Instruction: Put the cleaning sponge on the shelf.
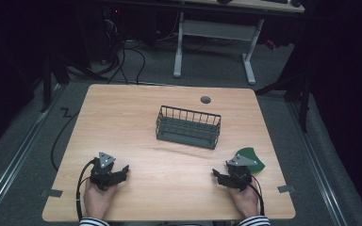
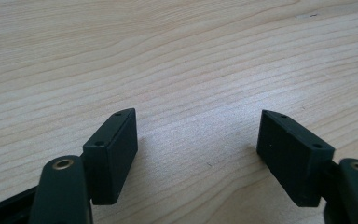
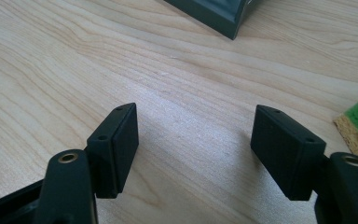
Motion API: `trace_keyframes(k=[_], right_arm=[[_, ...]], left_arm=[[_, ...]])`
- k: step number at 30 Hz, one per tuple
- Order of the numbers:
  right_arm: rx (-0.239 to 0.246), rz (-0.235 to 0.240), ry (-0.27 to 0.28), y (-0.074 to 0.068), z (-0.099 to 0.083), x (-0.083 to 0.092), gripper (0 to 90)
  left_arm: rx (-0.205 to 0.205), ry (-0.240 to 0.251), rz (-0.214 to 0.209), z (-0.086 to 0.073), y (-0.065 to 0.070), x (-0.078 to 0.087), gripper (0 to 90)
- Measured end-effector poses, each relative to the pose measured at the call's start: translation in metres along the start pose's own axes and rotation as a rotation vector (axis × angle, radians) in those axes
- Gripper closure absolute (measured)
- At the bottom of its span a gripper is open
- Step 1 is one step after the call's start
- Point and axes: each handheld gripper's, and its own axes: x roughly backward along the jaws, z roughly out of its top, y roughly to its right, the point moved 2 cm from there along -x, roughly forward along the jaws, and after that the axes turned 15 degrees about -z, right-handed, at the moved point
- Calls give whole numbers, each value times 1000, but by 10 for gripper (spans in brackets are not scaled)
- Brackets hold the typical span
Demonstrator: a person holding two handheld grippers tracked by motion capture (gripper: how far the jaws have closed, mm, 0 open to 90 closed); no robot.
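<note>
you look to be at the start: left tool and right tool rest low, jaws apart, empty. basket sits mid-frame, sponge lower right; likely grab that next.

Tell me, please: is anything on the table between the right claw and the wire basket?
Nothing visible does. The wood between the right claw and the wire basket is bare. The green sponge lies beside the claw, away from that path.
</note>
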Motion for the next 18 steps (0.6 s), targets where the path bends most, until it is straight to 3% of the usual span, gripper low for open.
trace_keyframes(k=[18], right_arm=[[-8, 0, -5, 0, 0, 0, 316]], left_arm=[[-1, -3, -8, 1, 1, -1, 262]])
